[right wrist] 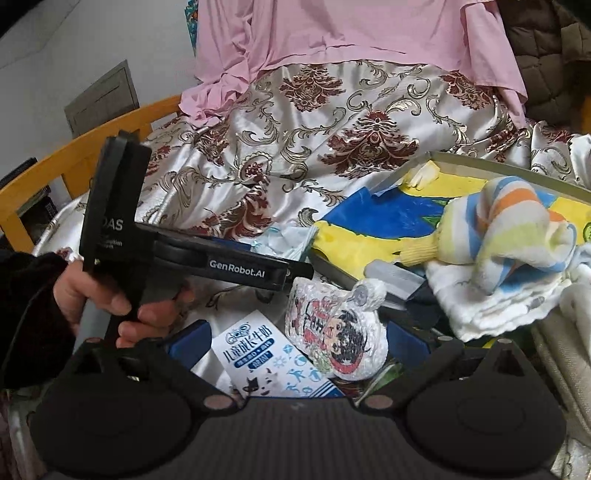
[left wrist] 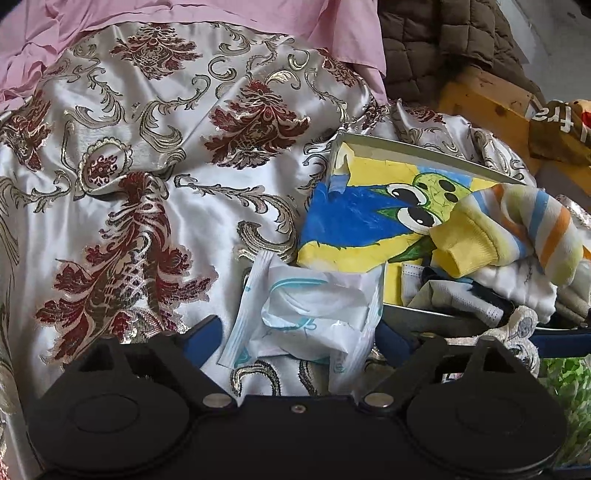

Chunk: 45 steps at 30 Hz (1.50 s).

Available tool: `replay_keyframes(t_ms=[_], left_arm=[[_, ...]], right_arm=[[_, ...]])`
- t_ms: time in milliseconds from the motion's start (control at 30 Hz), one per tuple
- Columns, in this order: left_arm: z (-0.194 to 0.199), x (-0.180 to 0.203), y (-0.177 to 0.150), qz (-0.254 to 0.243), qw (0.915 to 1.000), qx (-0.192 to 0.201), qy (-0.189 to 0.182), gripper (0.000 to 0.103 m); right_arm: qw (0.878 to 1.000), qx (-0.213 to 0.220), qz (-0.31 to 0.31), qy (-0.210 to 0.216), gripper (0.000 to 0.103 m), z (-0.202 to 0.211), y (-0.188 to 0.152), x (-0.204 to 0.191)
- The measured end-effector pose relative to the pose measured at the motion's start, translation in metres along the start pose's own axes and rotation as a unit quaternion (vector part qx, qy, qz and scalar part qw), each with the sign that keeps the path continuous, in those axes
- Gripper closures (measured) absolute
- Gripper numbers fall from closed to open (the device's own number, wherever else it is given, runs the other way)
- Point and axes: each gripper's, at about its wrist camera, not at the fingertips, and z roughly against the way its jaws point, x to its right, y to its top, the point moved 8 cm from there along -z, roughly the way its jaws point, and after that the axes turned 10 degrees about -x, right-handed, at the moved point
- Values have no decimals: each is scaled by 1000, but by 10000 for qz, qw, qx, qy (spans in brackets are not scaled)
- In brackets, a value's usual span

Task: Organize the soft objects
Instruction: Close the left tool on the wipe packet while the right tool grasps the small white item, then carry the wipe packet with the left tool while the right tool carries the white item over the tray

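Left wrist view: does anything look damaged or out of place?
Yes. The white wrapper between the open left tongs is torn and crumpled. It lies on the brocade cloth, outside the tray that holds the striped sock.

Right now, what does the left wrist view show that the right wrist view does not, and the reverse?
Only the left wrist view: a crumpled white wrapper between the open left claw, and green leaves.
Only the right wrist view: a hand gripping the left claw's handle, a milk carton, a cartoon-print pouch.
Both: brocade cloth, pink fabric, striped sock, frog drawing.
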Motion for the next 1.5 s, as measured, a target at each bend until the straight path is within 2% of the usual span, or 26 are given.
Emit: replay_keyframes(t_ms=[100,200,500,700,800,933,1167,1333,1500], left_arm=[[3,-5,-3,22,9999,35,-95,22],[6,-10,-4,51,9998,63,-162,25],[7,-17,-5,153,9994,183,-260,35],[10,-17,-7,148,9994,278,-175,45],[13,-16,-6,152,9992,349,-76,52],[18,-17,-3,214,9987,466,85,56],[30,-11,4,275,9972,640,258,57],[43,0,13,262,9961,770,342,57],[56,22,28,187,9948,931,369,57]], right_arm=[[9998,-20,-70,181,7,-1,0,-2],[9999,-41,-51,110,17,-4,0,-6],[9975,-132,294,-623,35,-16,-4,-19],[9970,-70,1,-768,62,-16,-3,-9],[9968,-75,13,-791,63,-15,-3,-9],[9961,-44,135,-865,65,-15,-3,-12],[9969,83,0,-783,71,-8,-1,-9],[9972,243,-124,-698,83,2,2,-3],[9972,426,-273,-552,86,13,5,6]])
